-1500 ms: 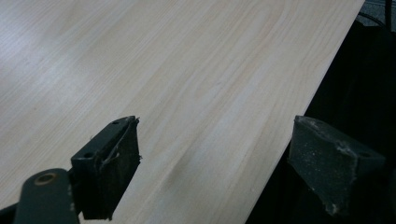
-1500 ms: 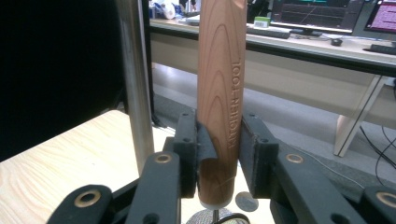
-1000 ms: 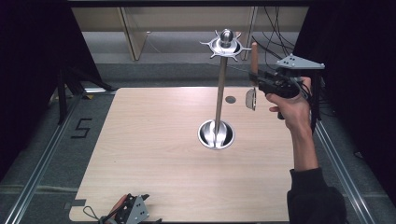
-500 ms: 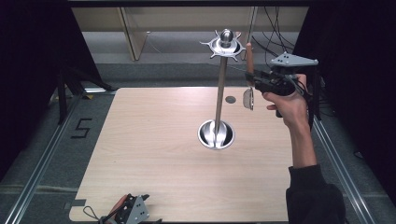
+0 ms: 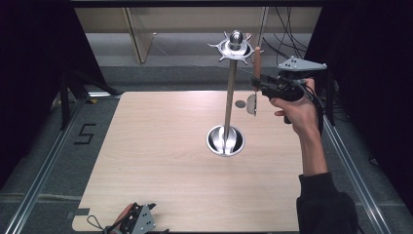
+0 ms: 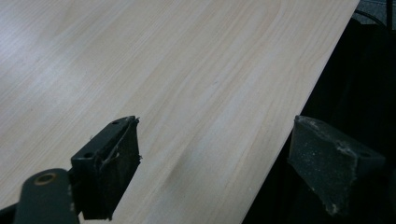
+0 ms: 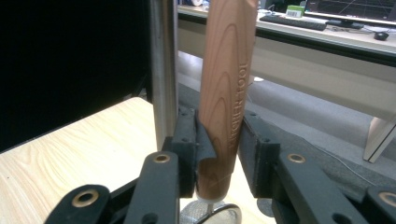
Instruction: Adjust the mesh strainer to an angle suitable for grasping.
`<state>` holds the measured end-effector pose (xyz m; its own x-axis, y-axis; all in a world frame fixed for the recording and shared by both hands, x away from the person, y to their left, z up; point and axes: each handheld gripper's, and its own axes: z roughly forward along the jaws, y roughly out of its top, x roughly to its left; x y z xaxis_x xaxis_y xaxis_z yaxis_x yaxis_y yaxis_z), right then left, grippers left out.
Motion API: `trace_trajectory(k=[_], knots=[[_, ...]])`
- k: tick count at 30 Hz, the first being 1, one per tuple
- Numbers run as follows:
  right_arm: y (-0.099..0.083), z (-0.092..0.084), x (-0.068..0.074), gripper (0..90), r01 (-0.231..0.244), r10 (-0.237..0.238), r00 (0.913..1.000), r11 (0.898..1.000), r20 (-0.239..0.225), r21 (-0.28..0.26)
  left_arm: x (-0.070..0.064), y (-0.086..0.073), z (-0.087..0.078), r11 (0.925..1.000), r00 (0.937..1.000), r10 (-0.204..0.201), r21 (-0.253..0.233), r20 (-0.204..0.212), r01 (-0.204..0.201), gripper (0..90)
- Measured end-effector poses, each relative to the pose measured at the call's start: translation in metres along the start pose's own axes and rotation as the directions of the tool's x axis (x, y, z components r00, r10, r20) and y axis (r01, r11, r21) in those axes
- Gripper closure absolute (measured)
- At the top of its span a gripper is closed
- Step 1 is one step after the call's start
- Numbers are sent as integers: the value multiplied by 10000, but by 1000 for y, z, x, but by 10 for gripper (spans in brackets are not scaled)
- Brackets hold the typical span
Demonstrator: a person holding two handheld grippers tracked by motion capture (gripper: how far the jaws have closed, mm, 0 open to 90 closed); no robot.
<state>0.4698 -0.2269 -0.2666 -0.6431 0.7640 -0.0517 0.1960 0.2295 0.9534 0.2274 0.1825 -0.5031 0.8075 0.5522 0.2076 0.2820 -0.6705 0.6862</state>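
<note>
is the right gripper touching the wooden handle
Touching: in the right gripper view the right gripper has both jaws pressed against the wooden handle.

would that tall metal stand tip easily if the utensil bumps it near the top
Probably somewhat: the stand is a thin pole rising from a small round base, so a push near its hook ring has leverage. The base looks like solid metal, which may steady it against light knocks.

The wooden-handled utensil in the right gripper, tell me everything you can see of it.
The wooden-handled utensil has a smooth reddish-brown grained handle with embossed lettering along it, too hard to read. It hangs upright, handle up, with a rounded, shiny metal head below. The right gripper clamps the handle's lower part between its black jaws. It is held above the table, right of the steel rack's pole, beside the hooked crown.
</note>
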Motion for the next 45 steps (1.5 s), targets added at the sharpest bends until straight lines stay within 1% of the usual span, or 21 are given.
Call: trace_trajectory(k=[5, 7, 10, 11, 12, 18, 19, 22, 23, 25, 27, 28, 30, 35, 36, 37, 38, 40, 41, 42, 45], knots=[[-1, 1, 1, 683, 84, -85, 9999, 9999, 109, 82, 0, 0, 0, 10000, 10000, 6, 26, 13, -6, 155], [-1, 0, 1, 663, 86, -94, 9994, 9996, 345, 256, 0, 0, 0, 10000, 10000, -13, 5, 17, 13, 155], [-3, -2, 1, 633, -160, 153, 9991, 9997, 384, 182, -1, 0, 1, 9999, 9999, -116, -91, 54, 116, 155], [-4, -4, -2, 613, 88, -91, 9986, 9999, 523, 63, -1, 0, 1, 9999, 9999, -115, -89, 50, 116, 155], [-4, -5, -1, 605, -144, 142, 9987, 9999, 485, 27, -1, 0, 1, 9999, 9999, -111, -93, 51, 112, 155], [-10, -15, 0, 567, -569, 575, 9972, 9983, 486, -124, -1, 0, 1, 9998, 9999, -141, -114, 40, 142, 155], [-11, -18, -1, 567, -458, 467, 9978, 9988, 472, -195, -1, 0, 1, 9998, 9999, -142, -117, 34, 142, 155], [-17, -26, 2, 554, -695, 709, 9965, 9970, 436, -339, -1, 0, 1, 10000, 9998, -86, -45, 151, 87, 155], [-19, -28, 2, 545, -541, 561, 9975, 9974, 425, -471, -1, 0, 1, 9999, 9998, -104, -47, 146, 104, 155], [-24, -34, 4, 533, -753, 772, 9963, 9960, 388, -486, -1, 0, 1, 9998, 9998, -160, -68, 118, 161, 155], [-29, -39, 5, 522, -685, 709, 9968, 9955, 363, -648, -2, 0, 2, 9998, 9998, -170, -137, 33, 171, 155], [-31, -42, 7, 515, -839, 857, 9959, 9946, 281, -619, 0, 0, 1, 10000, 10000, 64, 62, -62, -64, 155], [-37, -46, 9, 510, -948, 967, 9951, 9929, 227, -724, 0, 0, 1, 9999, 9999, 79, 95, -98, -79, 155], [-47, -50, 13, 497, -906, 919, 9957, 9919, 103, -889, 0, 0, 1, 10000, 10000, 41, 71, -77, -41, 155], [-49, -52, 14, 498, -944, 953, 9954, 9917, 54, -867, -1, -1, 2, 9997, 9998, -189, -155, 25, 189, 155], [-55, -53, 15, 496, -739, 743, 9972, 9923, -5, -989, 1, -1, 0, 10000, 10000, -86, 5, 9, 86, 155], [-57, -54, 19, 492, -1048, 1045, 9945, 9912, -72, -807, 2, -1, 0, 10000, 10000, -74, 13, -64, 74, 155], [-63, -55, 20, 488, -1063, 1056, 9943, 9900, -115, -924, 2, -1, 0, 10000, 10000, -80, 18, -56, 80, 155], [-63, -55, 20, 488, -1063, 1056, 9943, 9900, -115, -924, 0, -1, 1, 9994, 9996, -287, -211, 28, 287, 155], [-67, -54, 22, 459, -1135, 1129, 9935, 9920, -154, -549, 0, -1, 2, 9995, 9997, -250, -213, 40, 250, 155], [-72, -54, 25, 432, -732, 736, 9972, 9967, 106, -341, 0, 0, 1, 9996, 9996, -266, -88, 78, 266, 155]])
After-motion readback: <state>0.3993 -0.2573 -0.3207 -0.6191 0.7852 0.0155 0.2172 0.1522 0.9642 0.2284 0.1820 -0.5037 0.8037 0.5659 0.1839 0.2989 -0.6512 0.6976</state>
